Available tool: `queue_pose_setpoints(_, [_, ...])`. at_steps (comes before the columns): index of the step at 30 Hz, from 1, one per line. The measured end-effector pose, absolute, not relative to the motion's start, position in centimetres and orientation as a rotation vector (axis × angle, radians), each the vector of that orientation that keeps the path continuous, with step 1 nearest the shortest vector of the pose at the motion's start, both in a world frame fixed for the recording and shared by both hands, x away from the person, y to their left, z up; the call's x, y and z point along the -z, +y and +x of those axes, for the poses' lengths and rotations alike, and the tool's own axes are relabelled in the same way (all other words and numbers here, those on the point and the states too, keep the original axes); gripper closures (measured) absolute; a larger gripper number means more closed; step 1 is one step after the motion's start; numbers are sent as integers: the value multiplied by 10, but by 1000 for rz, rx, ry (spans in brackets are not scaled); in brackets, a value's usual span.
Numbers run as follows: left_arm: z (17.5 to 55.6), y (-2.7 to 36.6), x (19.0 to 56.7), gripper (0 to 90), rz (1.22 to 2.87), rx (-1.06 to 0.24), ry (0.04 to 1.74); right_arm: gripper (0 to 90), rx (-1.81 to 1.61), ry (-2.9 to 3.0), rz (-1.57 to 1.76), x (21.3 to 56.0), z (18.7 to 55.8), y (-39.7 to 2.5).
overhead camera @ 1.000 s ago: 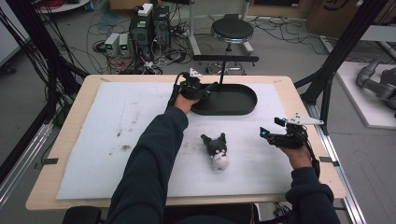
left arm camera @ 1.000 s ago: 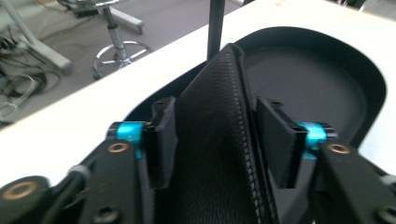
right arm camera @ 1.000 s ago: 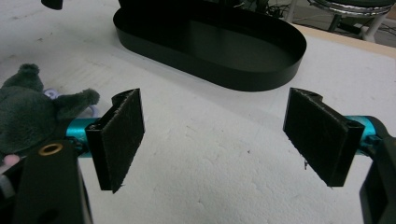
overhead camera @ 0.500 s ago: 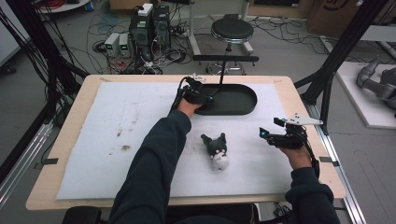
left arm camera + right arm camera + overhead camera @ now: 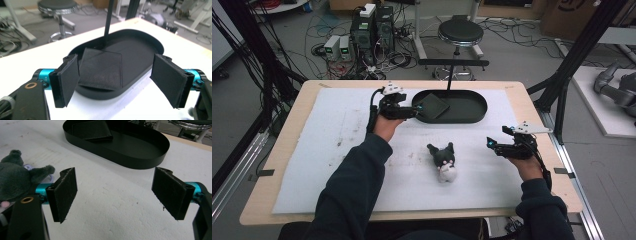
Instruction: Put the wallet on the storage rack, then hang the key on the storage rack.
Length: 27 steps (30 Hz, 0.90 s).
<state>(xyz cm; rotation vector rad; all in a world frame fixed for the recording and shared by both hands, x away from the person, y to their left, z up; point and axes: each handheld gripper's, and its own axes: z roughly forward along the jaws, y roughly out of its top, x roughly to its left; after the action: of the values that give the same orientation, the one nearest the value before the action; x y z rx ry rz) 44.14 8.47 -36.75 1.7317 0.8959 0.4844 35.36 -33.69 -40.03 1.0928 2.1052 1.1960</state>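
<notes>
Even, diffuse overhead light falls across the white tabletop (image 5: 337,150) in the high view, leaving only faint, soft-edged shadows beneath the forearms and the plush toy (image 5: 443,161). That view is soft and low in detail, with cables on the floor smeared together. In the left gripper view the black tray (image 5: 140,52) shows a pale sheen along its floor, the fabric weave of the dark square (image 5: 101,68) is crisp, and the stool behind blurs. In the right gripper view the white surface runs bright near the top left, while the near jaws read slightly soft and nearly featureless black.
</notes>
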Motion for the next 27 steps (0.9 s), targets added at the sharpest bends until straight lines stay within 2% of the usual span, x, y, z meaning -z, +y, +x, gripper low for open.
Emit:
queue_pose_setpoints(12, [406, 138, 386, 226, 1699, -503, 906, 208, -1189, 2105, 1103, 400, 353, -329])
queue_pose_setpoints(27, [375, 177, 397, 227, 1681, -559, 903, 209, -1201, 2126, 1083, 398, 350, -311])
